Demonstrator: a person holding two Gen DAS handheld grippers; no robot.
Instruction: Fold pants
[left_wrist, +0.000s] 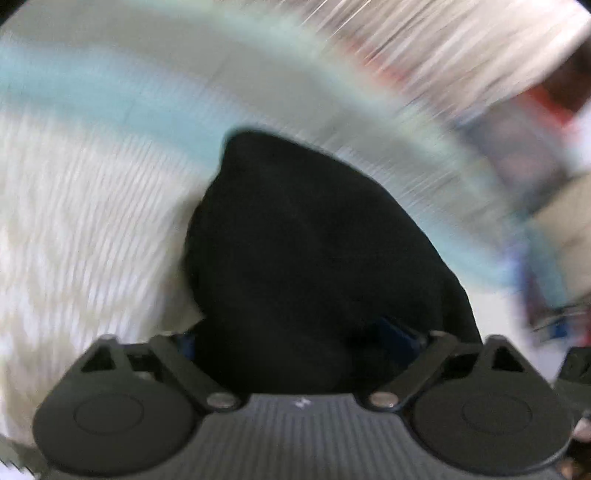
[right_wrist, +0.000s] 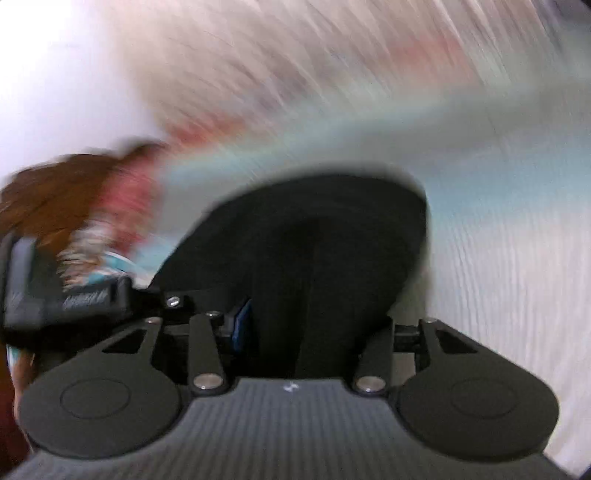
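Note:
The black pants (left_wrist: 314, 240) fill the middle of the left wrist view as a bunched mound, sharp against a smeared background. My left gripper (left_wrist: 295, 332) is shut on that cloth; the fabric hides the fingertips and only a blue pad (left_wrist: 400, 332) shows. In the right wrist view the black pants (right_wrist: 325, 240) rise between the jaws of my right gripper (right_wrist: 314, 317), which is shut on them, with a blue pad (right_wrist: 243, 325) at the cloth's left side. The left gripper (right_wrist: 66, 295) shows at the left edge of the right wrist view.
Under the pants lies a white ribbed bedspread (left_wrist: 74, 221) with a pale blue band (left_wrist: 110, 96), also in the right wrist view (right_wrist: 517, 258). A blurred brown and red shape (right_wrist: 74, 199) sits at the left. Smeared coloured clutter (left_wrist: 517, 147) lies at the right.

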